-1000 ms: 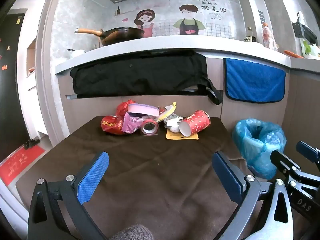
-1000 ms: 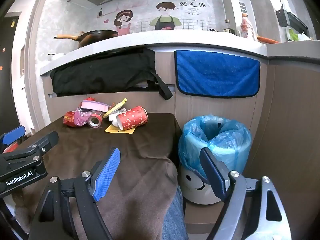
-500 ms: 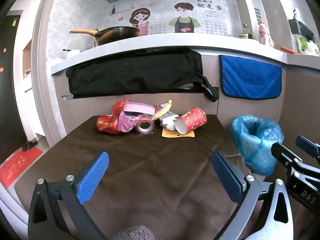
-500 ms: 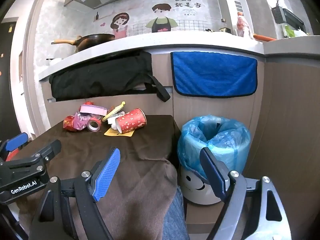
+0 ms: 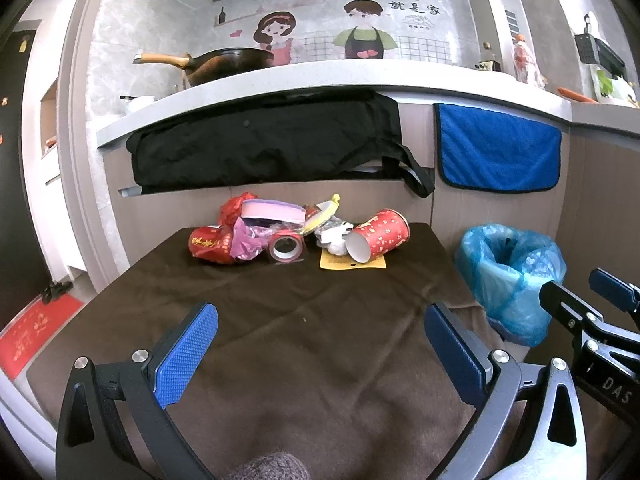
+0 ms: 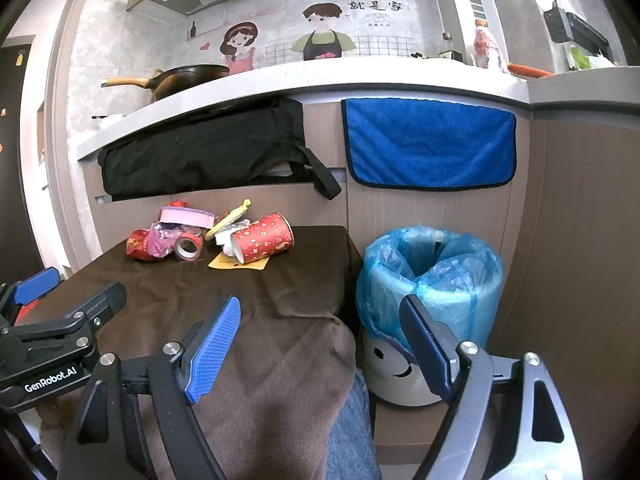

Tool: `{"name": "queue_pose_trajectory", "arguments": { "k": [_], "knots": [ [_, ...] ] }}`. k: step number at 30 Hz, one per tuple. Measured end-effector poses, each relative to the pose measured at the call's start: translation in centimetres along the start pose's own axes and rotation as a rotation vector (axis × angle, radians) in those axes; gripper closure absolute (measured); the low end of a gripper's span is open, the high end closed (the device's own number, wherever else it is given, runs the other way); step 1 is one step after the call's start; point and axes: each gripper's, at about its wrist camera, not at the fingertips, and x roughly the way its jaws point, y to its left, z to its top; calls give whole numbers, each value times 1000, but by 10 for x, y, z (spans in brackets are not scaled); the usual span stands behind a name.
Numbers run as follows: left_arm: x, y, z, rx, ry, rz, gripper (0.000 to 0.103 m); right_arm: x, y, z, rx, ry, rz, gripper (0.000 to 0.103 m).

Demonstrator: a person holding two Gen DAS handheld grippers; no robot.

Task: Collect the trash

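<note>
- Left wrist view: left tongs [image 5: 320,330] spread, empty; trash pile [image 5: 298,234] far ahead.
- Right tongs [image 6: 320,324] spread, empty, near bin [image 6: 430,276].
- Advice: take the outermost cup [image 5: 378,240] first.

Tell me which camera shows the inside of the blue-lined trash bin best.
The right wrist view: the trash bin sits near centre, its open mouth and smiley-faced base visible. The left wrist view shows it off to the side, its base hidden behind the right gripper.
</note>
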Motion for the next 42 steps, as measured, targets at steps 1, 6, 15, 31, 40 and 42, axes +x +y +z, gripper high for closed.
{"name": "queue_pose_trajectory", "arguments": {
  "k": [1, 6, 15, 31, 40, 42],
  "knots": [
    [0, 0, 0, 1, 0, -1, 1, 0, 0, 0, 1, 1, 0, 23],
    [0, -1, -2, 0, 1, 1, 1, 2, 2, 1, 0, 6, 3, 23],
    [-3, -3, -4, 3, -1, 1, 1, 2, 1, 1, 2, 12, 9, 23],
    [-2, -3, -5, 0, 2, 2, 1, 2, 1, 1, 3, 13, 8, 23],
    [-3, -4, -4, 1, 0, 4, 1, 2, 1, 1, 4, 13, 7, 23],
    [-4, -4, -5, 2, -1, 4, 1, 2, 1, 2, 4, 12, 7, 23]
  ]
}}
